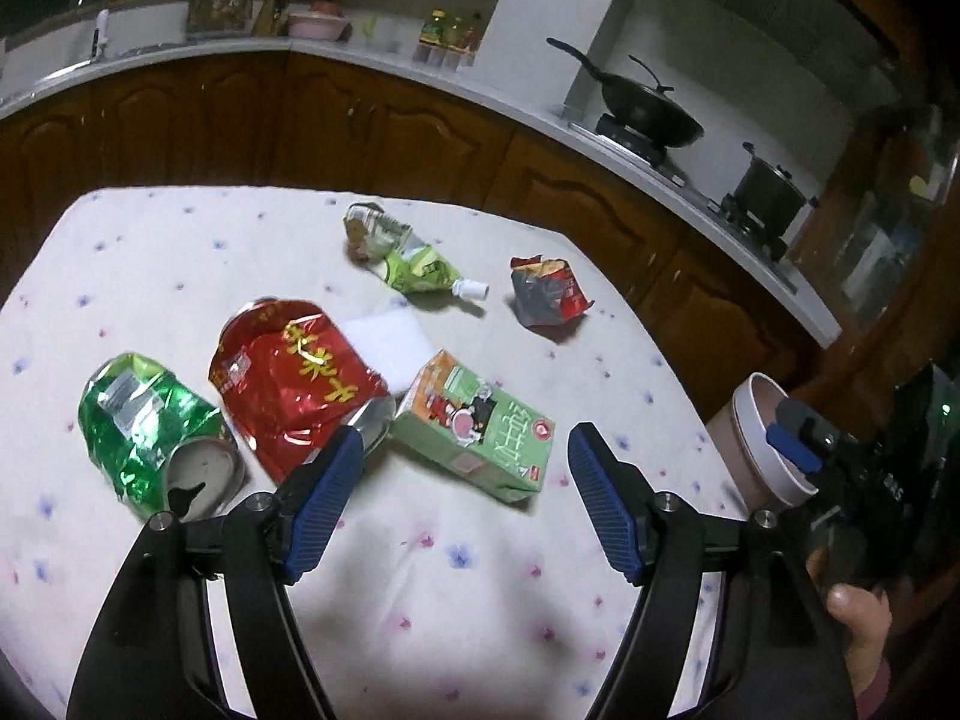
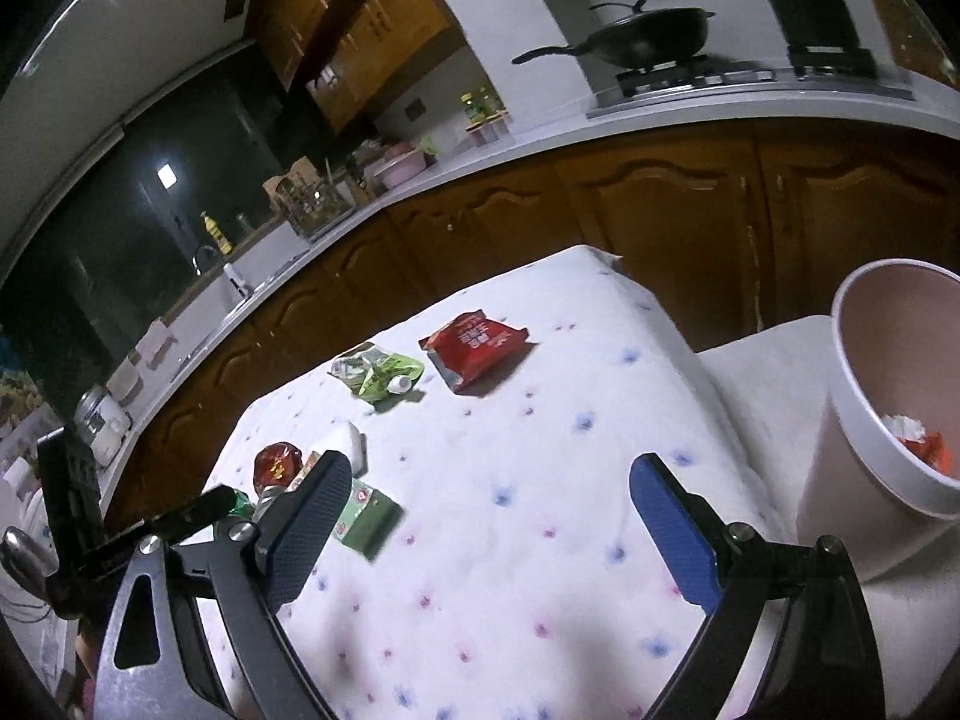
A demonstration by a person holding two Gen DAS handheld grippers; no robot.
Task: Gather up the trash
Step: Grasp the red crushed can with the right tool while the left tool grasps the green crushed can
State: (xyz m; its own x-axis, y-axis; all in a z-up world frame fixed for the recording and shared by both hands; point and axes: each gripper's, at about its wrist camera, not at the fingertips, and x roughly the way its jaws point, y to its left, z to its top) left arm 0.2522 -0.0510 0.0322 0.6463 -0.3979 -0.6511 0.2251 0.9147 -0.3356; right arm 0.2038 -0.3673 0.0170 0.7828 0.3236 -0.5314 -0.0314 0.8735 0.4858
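Our left gripper [image 1: 465, 450] and right gripper [image 2: 489, 480] are both wide open and empty above the flowery white tablecloth [image 1: 180, 252], probably not touching the crushed green carton [image 1: 480, 429].

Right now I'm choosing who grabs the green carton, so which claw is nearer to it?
Left. The left claw hangs open right over the green carton. The right claw is open too, with the carton off beside its left finger.

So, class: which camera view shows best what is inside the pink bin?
The right wrist view: the pink bin tips its mouth toward the camera, showing white and red scraps at the bottom. The left wrist view catches only its rim, partly behind the right gripper.
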